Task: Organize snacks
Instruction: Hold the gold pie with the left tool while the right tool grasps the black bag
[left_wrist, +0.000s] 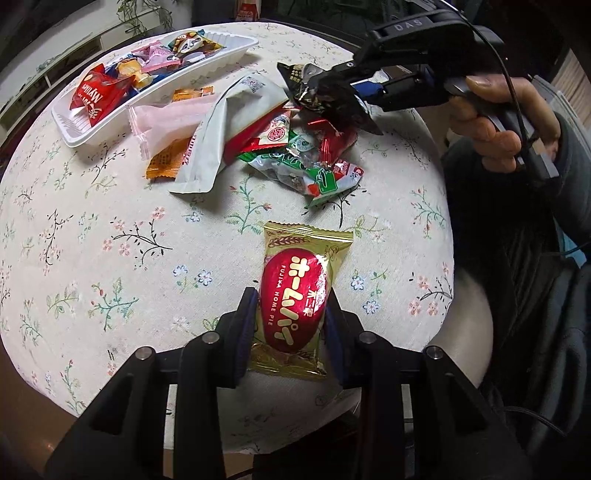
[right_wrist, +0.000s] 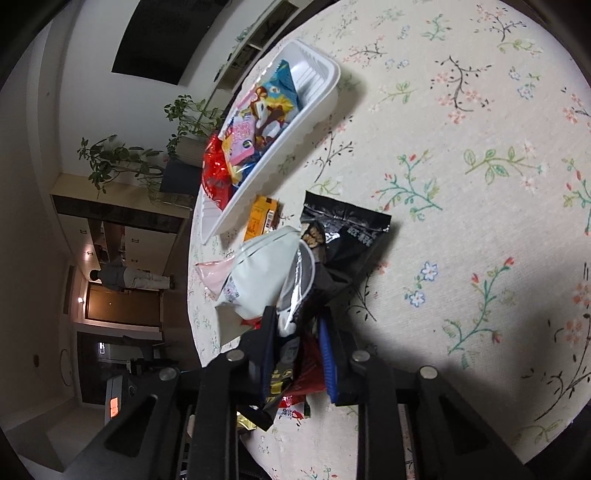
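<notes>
My left gripper (left_wrist: 291, 314) is shut on a gold and red Home Pie packet (left_wrist: 295, 295), held just above the near part of the round table. My right gripper (left_wrist: 332, 92) shows in the left wrist view at the far right, shut on a black snack packet (left_wrist: 310, 86) over the loose pile. In the right wrist view that black packet (right_wrist: 343, 236) sticks out between the fingers of the right gripper (right_wrist: 299, 325). A white tray (left_wrist: 92, 133) at the far left holds several wrapped snacks; it also shows in the right wrist view (right_wrist: 291, 140).
A loose pile lies mid-table: a white pouch (left_wrist: 221, 125), a pink sachet (left_wrist: 166, 114), an orange packet (left_wrist: 166, 162), green and red wrappers (left_wrist: 295, 155). The floral tablecloth (left_wrist: 110, 240) covers the round table. Shelves and plants (right_wrist: 122, 162) stand beyond the table edge.
</notes>
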